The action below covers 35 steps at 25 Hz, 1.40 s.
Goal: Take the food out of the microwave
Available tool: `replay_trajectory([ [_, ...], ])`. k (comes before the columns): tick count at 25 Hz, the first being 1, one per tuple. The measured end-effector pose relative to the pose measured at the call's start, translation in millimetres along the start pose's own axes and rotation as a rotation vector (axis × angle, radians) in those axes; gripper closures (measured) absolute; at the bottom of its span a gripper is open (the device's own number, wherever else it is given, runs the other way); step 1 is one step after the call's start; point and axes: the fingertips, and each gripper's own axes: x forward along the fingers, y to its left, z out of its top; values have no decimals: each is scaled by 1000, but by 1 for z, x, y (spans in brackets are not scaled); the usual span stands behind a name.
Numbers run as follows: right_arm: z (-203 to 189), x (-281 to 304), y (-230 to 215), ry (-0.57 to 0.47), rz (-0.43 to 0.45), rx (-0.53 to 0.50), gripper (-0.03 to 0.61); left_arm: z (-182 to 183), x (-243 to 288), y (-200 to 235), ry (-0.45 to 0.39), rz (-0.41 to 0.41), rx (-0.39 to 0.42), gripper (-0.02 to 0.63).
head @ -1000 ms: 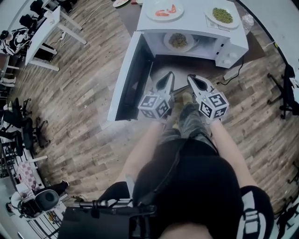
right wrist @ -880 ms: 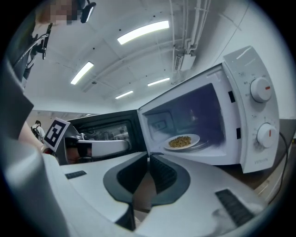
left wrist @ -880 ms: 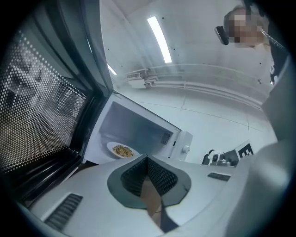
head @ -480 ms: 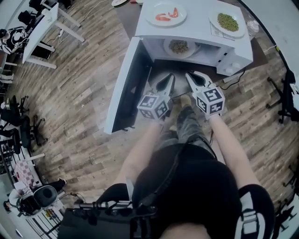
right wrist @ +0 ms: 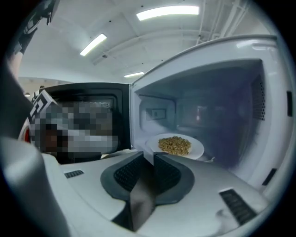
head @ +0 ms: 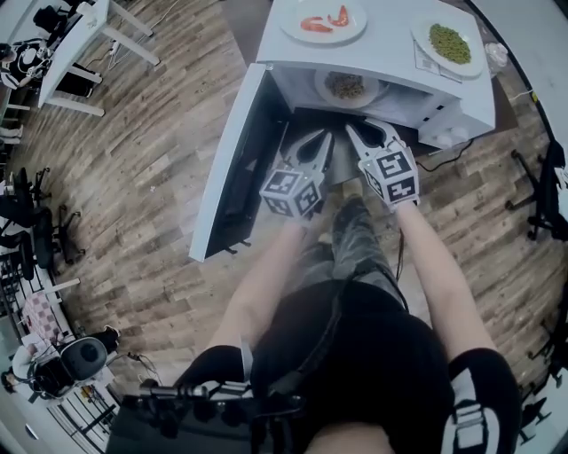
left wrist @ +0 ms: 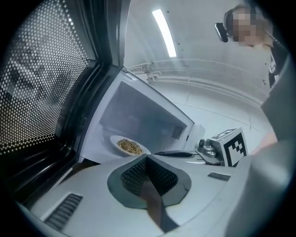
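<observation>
Showing both hand-held grippers at the mouth of the white microwave oven [head: 390,44], whose dark-windowed door [head: 232,168] stands swung wide open, to the left in the head view. On the cavity floor lies the round white plate of brownish grain-like food [head: 346,86] — the thing to be taken out, touched by neither gripper. In the left gripper view the plate [left wrist: 130,146] lies beyond the fingertips and a little to their left. In the right gripper view the plate [right wrist: 176,145] lies just beyond them and a little to their right.

Left gripper [head: 318,140]: fingers [left wrist: 138,173] closed tip to tip, nothing between them. Right gripper [head: 366,131]: fingers [right wrist: 167,172] opening, with a narrow, empty slit between the pads.

On the oven's flat top rest two further dishes, well apart. A round white plate with red food pieces [head: 324,19] sits toward the door side, and a round white plate with green food [head: 450,43] sits toward the far corner. Around the oven lies a wood-plank floor [head: 142,177].

Change from one second ago: both grippers then stood further back from the oven, above the person's legs. They have since come forward to the cavity's front edge, side by side, with the right one slightly ahead. The right gripper's fingers were together then and are now parted, while the left gripper's remain closed. The open door and all three plates keep their places — the grain plate has not left the cavity.
</observation>
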Motion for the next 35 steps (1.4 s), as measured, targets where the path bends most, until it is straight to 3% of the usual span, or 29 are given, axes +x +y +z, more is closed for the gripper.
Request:
replay_trajectory([
  [3,4,7,-1,16,-15,-108,468,0,4,4,-2,3,-2,606],
  [8,4,20,-5,65,-25,-232,465,-3,14,11,3,22,-19,606],
  [11,1,28,-6,111,-32,-306,390,-5,18,15,6,30,-21,606],
  [16,-1,40,-5,164,-30,-464,391,-6,21,23,-2,60,-27,606],
  [24,-3,55,-16,219,-29,-508,393,-8,24,29,6,80,-34,606],
  [28,-1,56,-20,201,-36,-513,449,-9,26,31,7,88,-41,606],
  [35,-2,50,-14,170,-39,-604,476,-14,31,33,12,90,-127,572],
])
